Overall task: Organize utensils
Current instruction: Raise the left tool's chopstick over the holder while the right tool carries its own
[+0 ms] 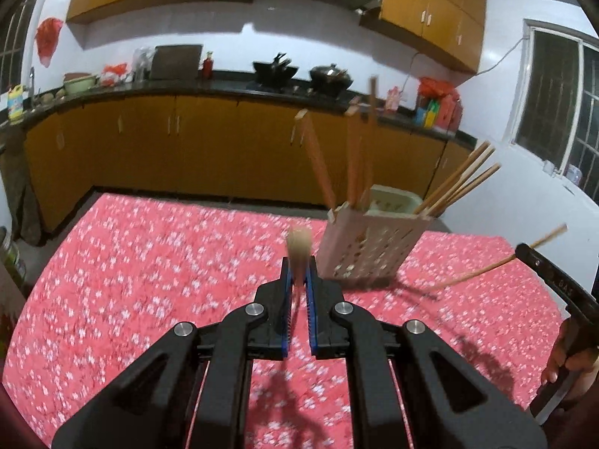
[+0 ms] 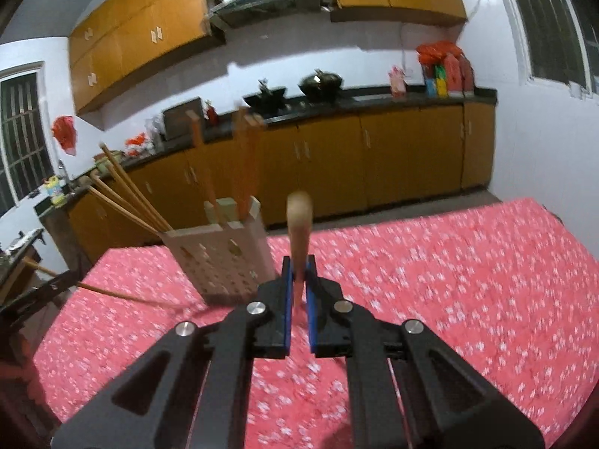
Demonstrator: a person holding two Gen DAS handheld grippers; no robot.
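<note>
Each gripper is clamped nearly shut on one wooden chopstick: the left gripper [image 1: 298,273] pinches the chopstick [image 1: 298,247] end-on, and the right gripper [image 2: 298,275] likewise grips its own chopstick [image 2: 298,220], probably so each can be tipped upright over the holder. The perforated utensil holder [image 1: 368,245] stands on the red floral tablecloth [image 1: 149,262] at about one o'clock in the left view. The chopsticks already inside [image 1: 458,181] fan out and may block the way in.
</note>
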